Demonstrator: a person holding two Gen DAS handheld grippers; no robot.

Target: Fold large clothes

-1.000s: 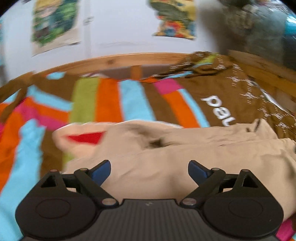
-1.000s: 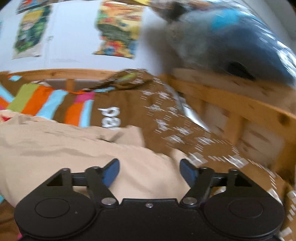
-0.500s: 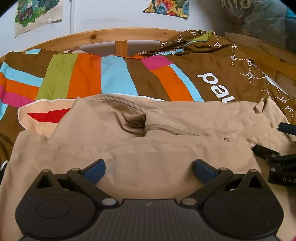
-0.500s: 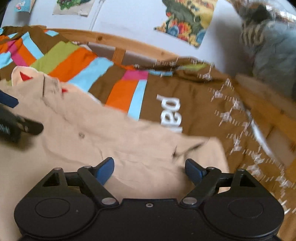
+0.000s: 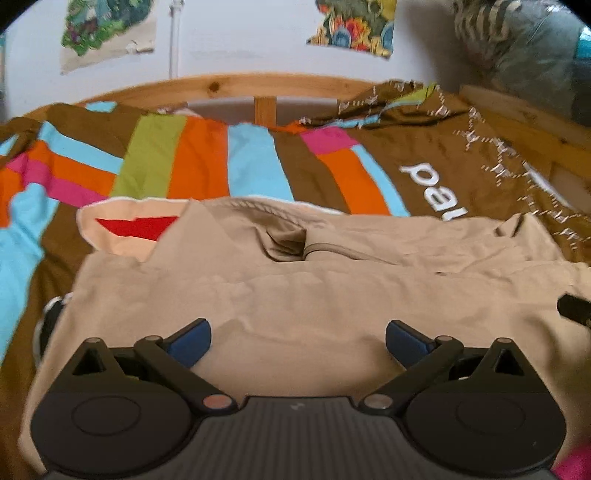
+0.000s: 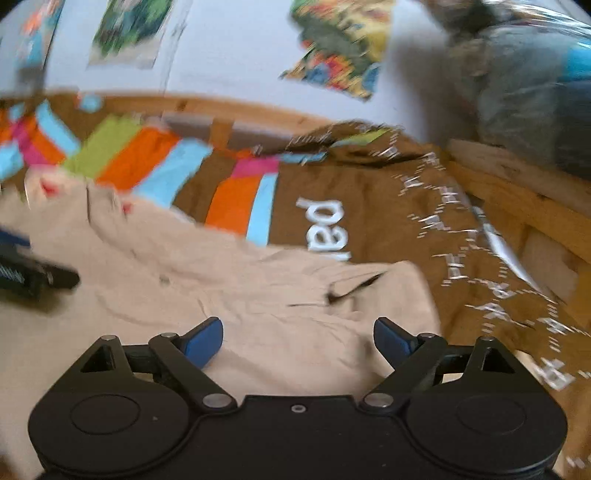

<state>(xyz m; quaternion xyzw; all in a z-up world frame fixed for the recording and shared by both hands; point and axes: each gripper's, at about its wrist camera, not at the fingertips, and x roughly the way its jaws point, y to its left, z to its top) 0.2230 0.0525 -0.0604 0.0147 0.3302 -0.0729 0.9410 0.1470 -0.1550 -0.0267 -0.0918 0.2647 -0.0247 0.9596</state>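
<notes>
- Left wrist view: the left hand-held gripper (image 5: pixel 297 341) hangs over a beige garment (image 5: pixel 295 295), its blue-tipped fingers (image 5: pixel 190 341) spread wide with nothing between them.
- Filling the centre and lower half of the frame, the garment lies rumpled on a bed, on top of a striped brown cover (image 5: pixel 199 162); a collar-like fold sits at mid-frame.
- A pale flap with a red patch (image 5: pixel 127 227) shows at the garment's upper left edge.
- White lettering (image 5: pixel 434 190) marks the cover at right; a wooden bed rail (image 5: pixel 236 86) curves across the top, below posters (image 5: pixel 354 26) on a white wall.
- Right wrist view, blurred: the right hand-held gripper (image 6: pixel 297 339) is likewise wide apart and holds nothing, above the garment's right part (image 6: pixel 277 295) at lower centre.
- At the left edge of that frame, a dark part of the other tool (image 6: pixel 29 271) juts in over the cloth.
</notes>
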